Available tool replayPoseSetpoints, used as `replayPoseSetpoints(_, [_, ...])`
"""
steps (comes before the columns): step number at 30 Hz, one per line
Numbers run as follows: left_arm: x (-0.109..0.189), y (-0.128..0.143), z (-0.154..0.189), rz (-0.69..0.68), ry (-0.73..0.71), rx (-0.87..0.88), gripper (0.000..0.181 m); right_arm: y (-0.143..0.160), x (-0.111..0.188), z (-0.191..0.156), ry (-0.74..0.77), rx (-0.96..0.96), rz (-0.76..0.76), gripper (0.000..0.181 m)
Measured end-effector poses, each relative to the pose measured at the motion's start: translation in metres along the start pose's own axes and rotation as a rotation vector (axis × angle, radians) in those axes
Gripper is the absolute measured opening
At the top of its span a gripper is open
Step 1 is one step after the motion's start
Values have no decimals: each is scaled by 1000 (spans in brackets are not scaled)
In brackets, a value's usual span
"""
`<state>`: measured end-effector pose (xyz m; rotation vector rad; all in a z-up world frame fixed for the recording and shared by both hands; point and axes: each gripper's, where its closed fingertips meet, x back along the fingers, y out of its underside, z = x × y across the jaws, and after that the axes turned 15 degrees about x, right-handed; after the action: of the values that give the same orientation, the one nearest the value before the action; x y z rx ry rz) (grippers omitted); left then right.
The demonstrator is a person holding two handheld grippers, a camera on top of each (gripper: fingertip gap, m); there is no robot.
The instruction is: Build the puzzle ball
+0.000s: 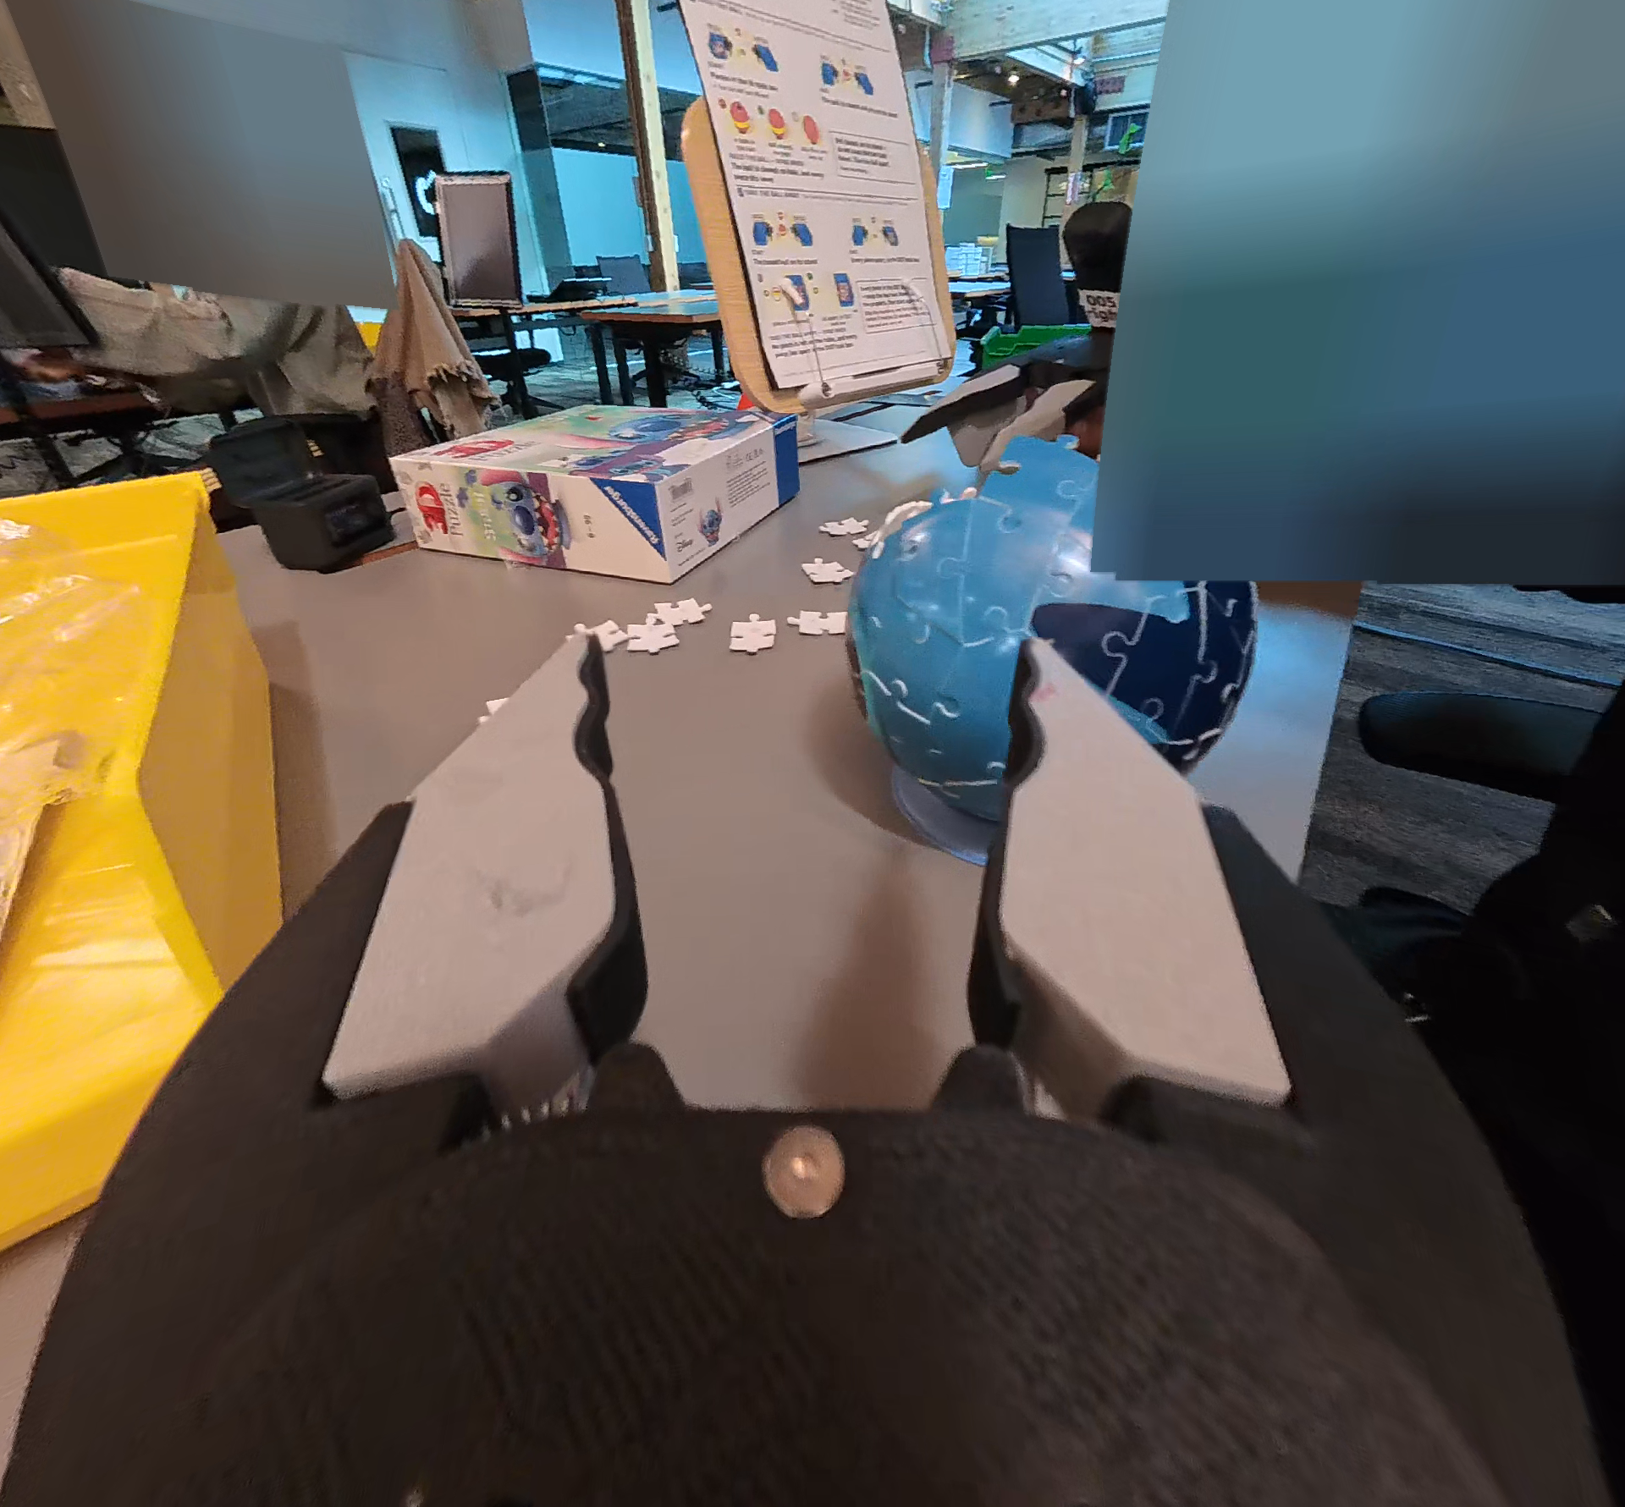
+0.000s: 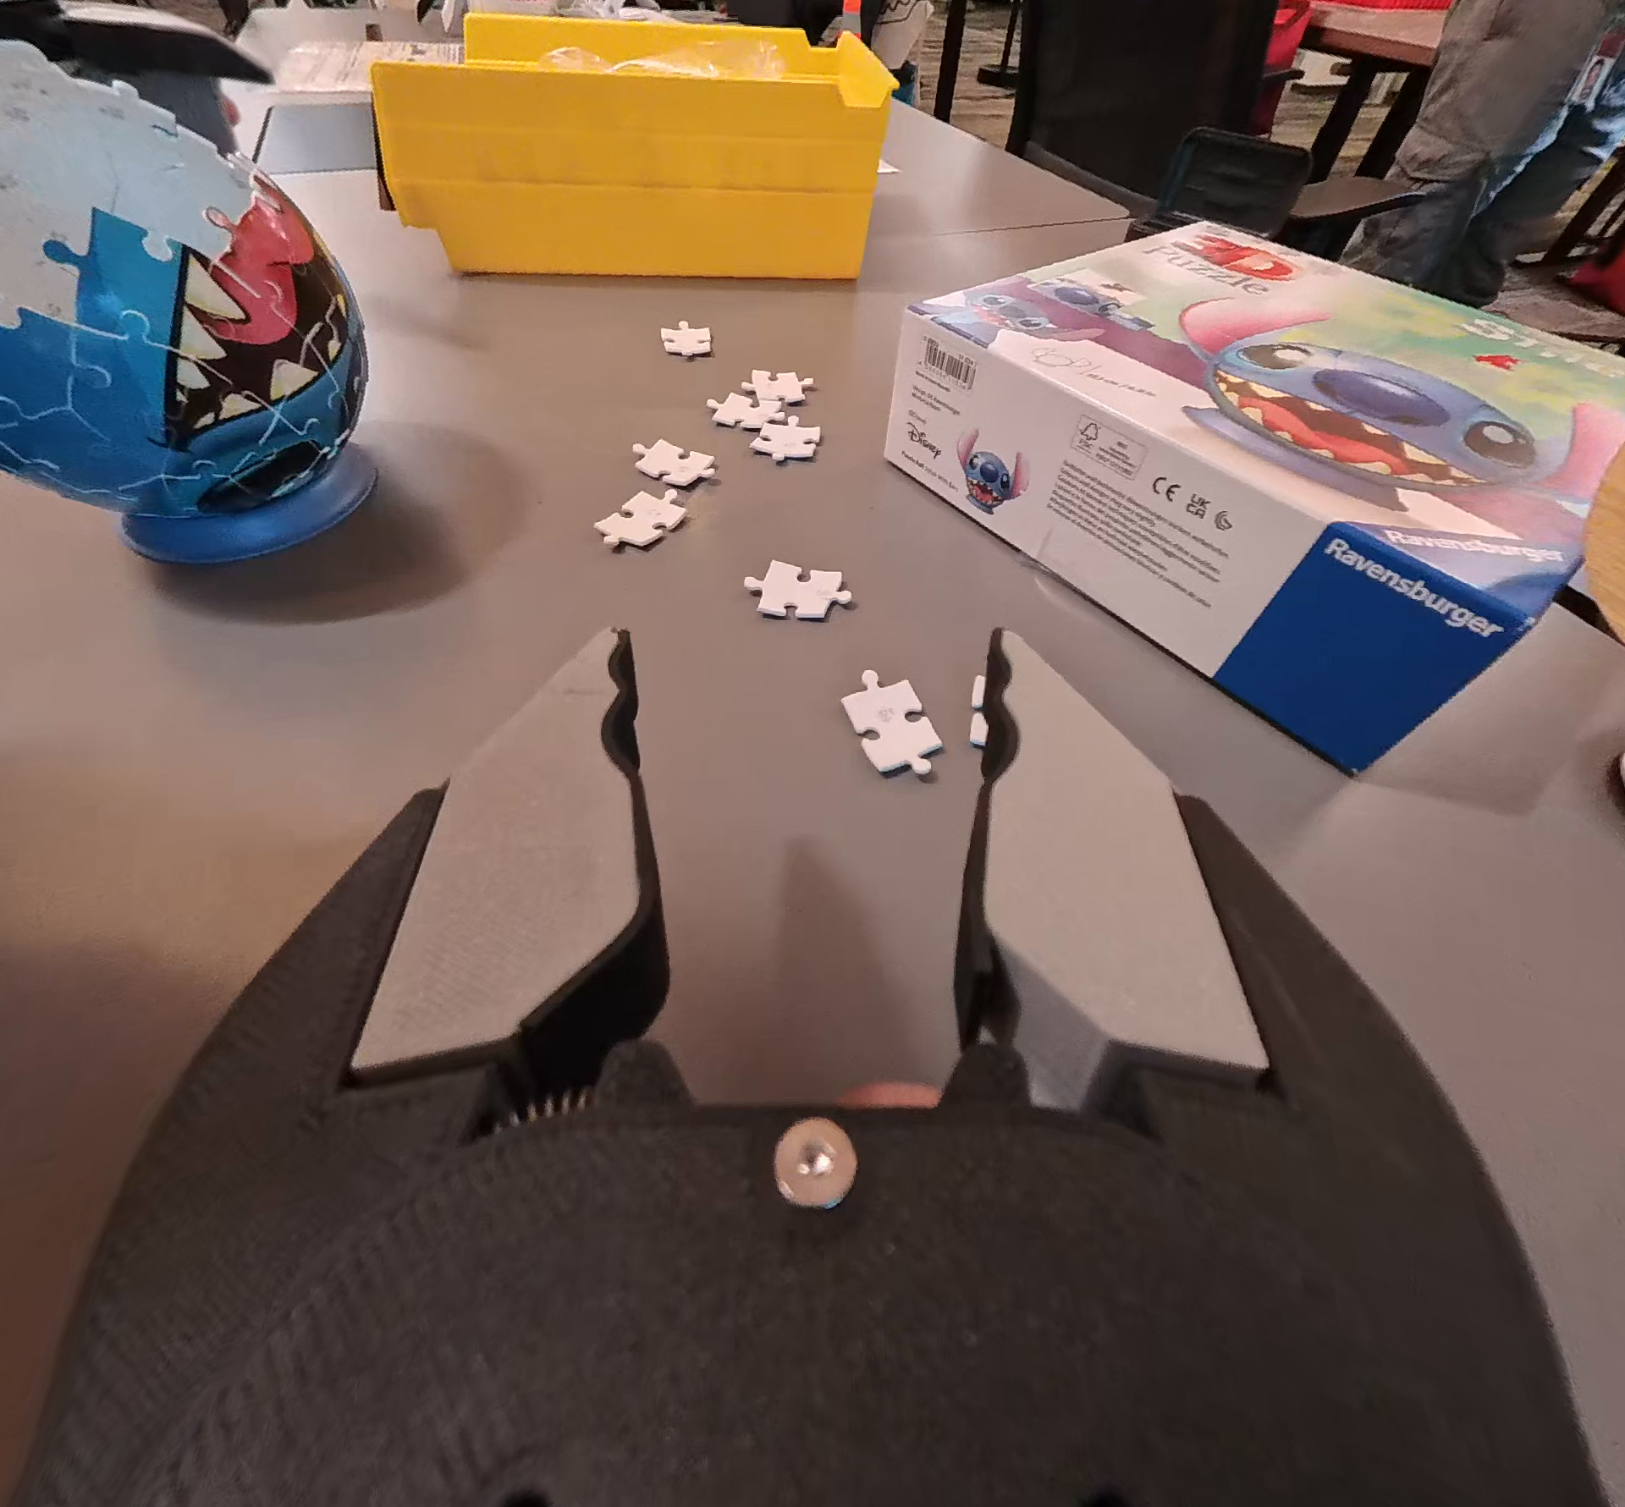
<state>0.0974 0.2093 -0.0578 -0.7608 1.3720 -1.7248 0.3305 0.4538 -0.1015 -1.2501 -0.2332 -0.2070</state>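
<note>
The blue puzzle ball stands on a round blue stand on the grey table; its top edge is ragged and open. In the right wrist view the ball sits at the far left and shows a toothed mouth. Several loose white pieces lie face-down on the table, and also show in the left wrist view. My left gripper is open and empty, its right finger just in front of the ball. My right gripper is open and empty above a piece. It also shows beyond the ball.
The puzzle box lies to the right of the pieces and shows ahead in the left wrist view. A yellow bin stands beyond the pieces. An instruction sheet on a stand rises behind the box. The table edge runs right of the ball. Left tips to right tips: about 35 centimetres.
</note>
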Motion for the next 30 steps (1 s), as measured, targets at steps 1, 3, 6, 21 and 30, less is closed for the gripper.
replayPoseSetpoints(1, [0,0,0,0,-4,-4,89,0,0,-1,-2,2,1,77])
replayPoseSetpoints(3, [0,0,-1,3,-7,-9,89,0,-1,-1,-4,5,-2,76])
replayPoseSetpoints(6, [1,-3,-2,25,-18,-24,86,0,-2,-2,0,11,-12,77])
replayPoseSetpoints(21, [0,-1,-1,8,2,-15,81,61,-23,58,191,-68,-386,53])
replayPoseSetpoints(30, [-1,-1,-2,1,-2,-10,79,79,-44,55,75,-148,-489,40])
